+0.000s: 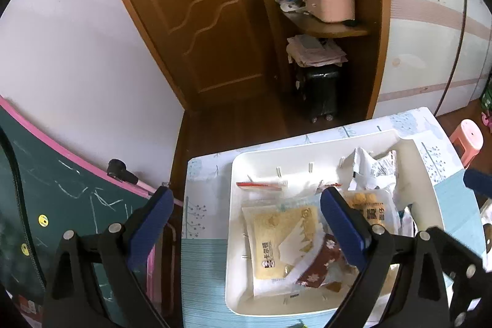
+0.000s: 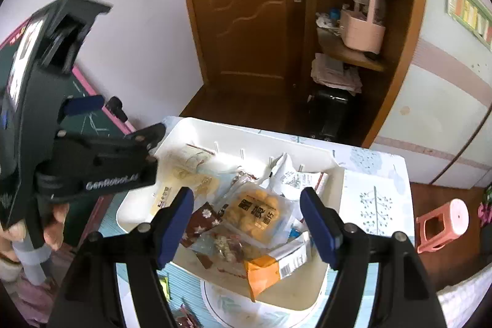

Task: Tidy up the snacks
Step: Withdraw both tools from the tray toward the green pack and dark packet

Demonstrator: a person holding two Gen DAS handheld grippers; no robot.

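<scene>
My left fingers [image 1: 246, 223] stand wide apart, empty, above the white tray's [image 1: 236, 239] left half. My right fingers [image 2: 247, 223] stand apart, empty; the yellow snack packet [image 2: 256, 212] lies in the tray between and below them.

Snack packets [image 2: 255, 214] heaped in white bin [image 2: 190, 128]

One white tray [image 1: 307, 143], two grippers, one pink stool [image 2: 442, 223].
</scene>
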